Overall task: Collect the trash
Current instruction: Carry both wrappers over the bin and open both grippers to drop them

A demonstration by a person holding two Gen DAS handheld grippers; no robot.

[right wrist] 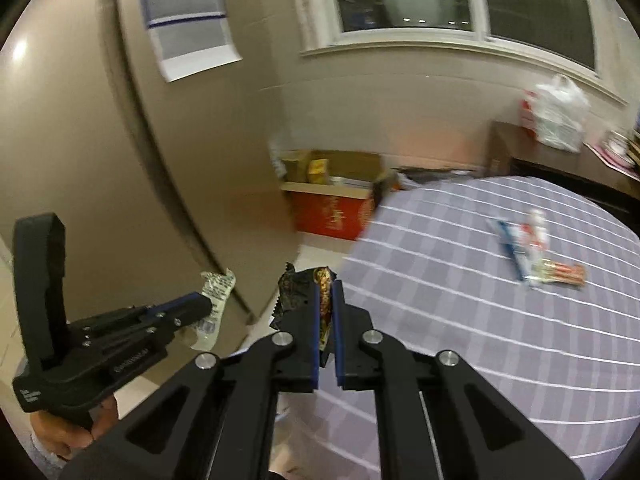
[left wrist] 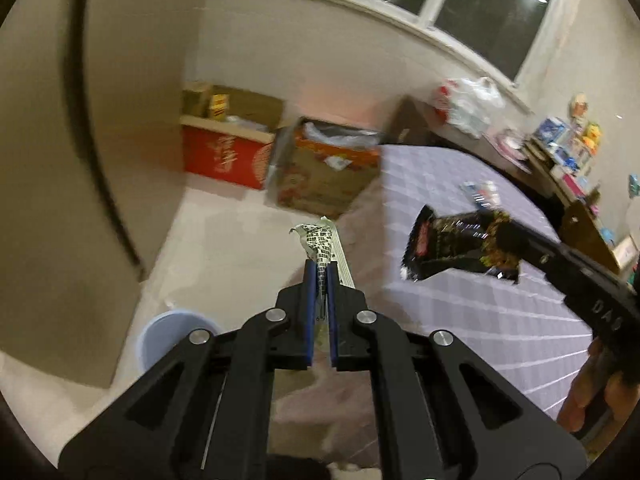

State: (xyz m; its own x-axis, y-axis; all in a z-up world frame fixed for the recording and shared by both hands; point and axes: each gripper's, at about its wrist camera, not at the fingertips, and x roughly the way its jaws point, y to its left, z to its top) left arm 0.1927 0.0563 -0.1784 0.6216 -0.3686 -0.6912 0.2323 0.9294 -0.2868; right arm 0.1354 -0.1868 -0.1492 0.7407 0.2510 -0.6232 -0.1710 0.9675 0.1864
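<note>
My left gripper [left wrist: 320,266] is shut on a crumpled white wrapper with black print [left wrist: 318,240], held in the air over the floor beside the bed. The same wrapper [right wrist: 214,296] shows in the right wrist view, pinched in the left gripper [right wrist: 206,306]. My right gripper [right wrist: 327,286] is shut on a dark snack wrapper [right wrist: 296,292] at the bed's left edge. In the left wrist view that dark wrapper [left wrist: 452,242] hangs from the right gripper [left wrist: 506,236] above the bed. A pale blue bin [left wrist: 176,334] stands on the floor, low left.
The bed has a grey checked cover [right wrist: 500,320], with more wrappers [right wrist: 536,250] lying on it. Red and brown cardboard boxes [left wrist: 228,152] stand against the far wall. A white plastic bag [right wrist: 558,114] sits on a dark desk [right wrist: 516,152]. A beige wardrobe [right wrist: 100,160] rises at left.
</note>
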